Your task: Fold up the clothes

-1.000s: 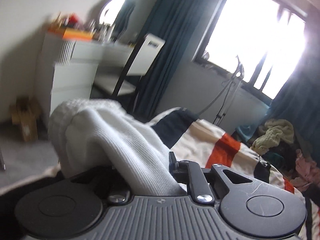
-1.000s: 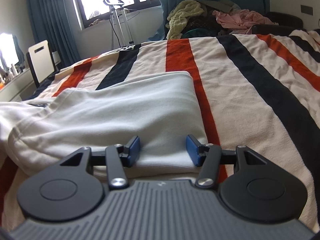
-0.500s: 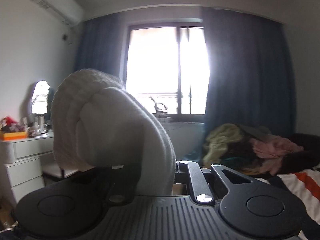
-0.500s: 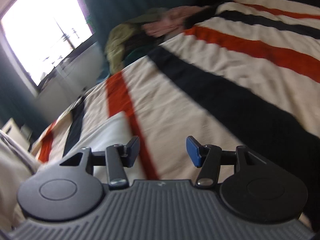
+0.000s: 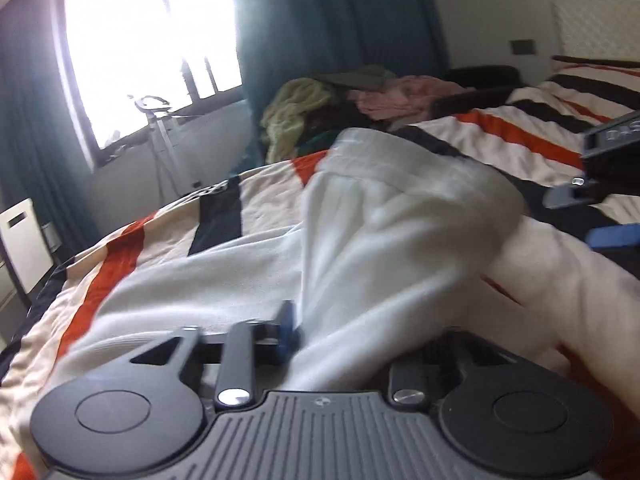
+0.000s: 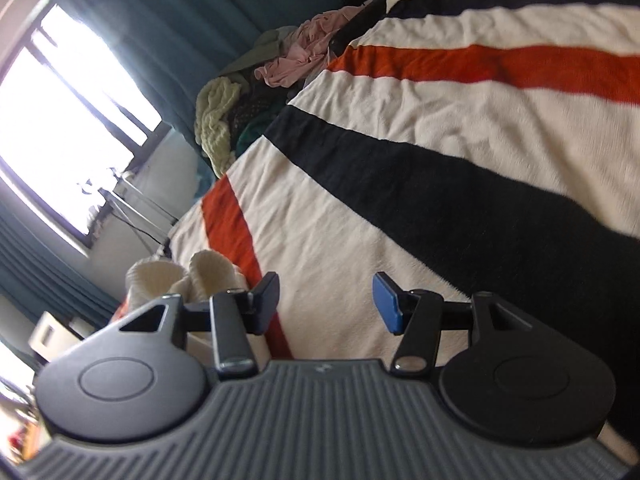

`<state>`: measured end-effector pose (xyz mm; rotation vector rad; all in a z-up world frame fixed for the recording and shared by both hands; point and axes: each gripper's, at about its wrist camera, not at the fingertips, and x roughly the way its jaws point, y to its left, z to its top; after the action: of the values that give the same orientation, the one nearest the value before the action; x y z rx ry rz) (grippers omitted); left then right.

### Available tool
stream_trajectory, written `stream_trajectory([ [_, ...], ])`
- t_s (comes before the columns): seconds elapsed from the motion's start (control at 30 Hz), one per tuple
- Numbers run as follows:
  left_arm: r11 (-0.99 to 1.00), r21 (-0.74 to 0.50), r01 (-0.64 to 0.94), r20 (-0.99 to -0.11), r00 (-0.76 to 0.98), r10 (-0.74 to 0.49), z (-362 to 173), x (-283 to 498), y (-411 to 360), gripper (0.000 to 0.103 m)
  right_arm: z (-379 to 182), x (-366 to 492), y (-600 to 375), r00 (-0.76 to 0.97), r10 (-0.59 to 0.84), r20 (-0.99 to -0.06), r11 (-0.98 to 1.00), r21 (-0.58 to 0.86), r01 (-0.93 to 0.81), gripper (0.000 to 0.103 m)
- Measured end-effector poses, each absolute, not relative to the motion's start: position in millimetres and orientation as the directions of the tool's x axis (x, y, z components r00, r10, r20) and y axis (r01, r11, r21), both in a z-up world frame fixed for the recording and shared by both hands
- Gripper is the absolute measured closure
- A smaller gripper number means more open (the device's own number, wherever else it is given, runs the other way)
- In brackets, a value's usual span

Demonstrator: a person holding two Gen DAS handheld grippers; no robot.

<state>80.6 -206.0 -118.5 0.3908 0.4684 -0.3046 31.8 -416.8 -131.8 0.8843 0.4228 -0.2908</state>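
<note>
The white garment (image 5: pixel 384 232) lies on the striped blanket (image 5: pixel 256 200), its long axis running away toward the clothes pile (image 5: pixel 320 104). The left gripper (image 5: pixel 344 332) is opening, cloth between its jaws. The right gripper (image 6: pixel 325 300) stands open, empty.

Bedroom (striped bedspread (image 6: pixel 400 216), curtains (image 5: pixel 340 20))

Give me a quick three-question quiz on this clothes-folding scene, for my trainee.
1. True or false: the right claw grips the white garment.
2. The garment lies on: A) a striped blanket, B) a wooden floor, C) a chair.
3. Besides cream, how many stripe colours does the blanket show?
Key: 1 false, it is open and empty; 2 A; 3 two, red and black.
</note>
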Motion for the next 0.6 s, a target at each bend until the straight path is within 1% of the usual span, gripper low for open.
stream_trajectory([
  [0.03,0.881,0.27,0.389,-0.497,0.84,-0.219,-113,77,-197,0.042,-133,31,-418,0.885,-0.062,-0.462,0.585,0.701,0.407,0.048],
  [0.07,0.878,0.249,0.408,-0.509,0.827,-0.24,-107,77,-193,0.03,-134,30,-420,0.89,-0.053,-0.452,0.567,0.72,0.399,0.048],
  [0.1,0.874,0.238,0.423,-0.523,0.814,-0.252,-102,77,-188,0.023,-133,28,-421,0.896,-0.045,-0.442,0.555,0.735,0.39,0.048],
  [0.17,0.861,0.234,0.451,-0.54,0.797,-0.271,-90,74,-165,0.022,-132,26,-422,0.913,-0.007,-0.408,0.536,0.769,0.347,0.048],
  [0.23,0.846,0.239,0.477,-0.537,0.791,-0.294,-72,48,-131,0.021,-130,23,-422,0.928,0.031,-0.371,0.515,0.802,0.303,0.036],
  [0.27,0.84,0.247,0.483,-0.53,0.793,-0.301,-64,36,-114,0.021,-128,22,-421,0.934,0.053,-0.352,0.504,0.817,0.28,0.025],
  [0.3,0.837,0.254,0.485,-0.522,0.797,-0.303,-60,30,-103,0.02,-126,20,-419,0.939,0.076,-0.334,0.496,0.83,0.255,0.019],
  [0.4,0.825,0.286,0.488,-0.501,0.81,-0.306,-51,11,-70,0.018,-121,18,-414,0.946,0.159,-0.281,0.472,0.864,0.177,0.018],
  [0.47,0.812,0.313,0.493,-0.502,0.812,-0.299,-51,6,-55,0.016,-121,22,-410,0.939,0.221,-0.263,0.442,0.885,0.144,0.018],
  [0.53,0.799,0.332,0.502,-0.513,0.806,-0.294,-52,4,-42,0.016,-123,26,-405,0.93,0.264,-0.255,0.417,0.9,0.128,0.018],
  [0.6,0.792,0.334,0.511,-0.524,0.799,-0.295,-55,8,-33,0.015,-128,33,-401,0.919,0.289,-0.268,0.397,0.907,0.14,0.018],
])
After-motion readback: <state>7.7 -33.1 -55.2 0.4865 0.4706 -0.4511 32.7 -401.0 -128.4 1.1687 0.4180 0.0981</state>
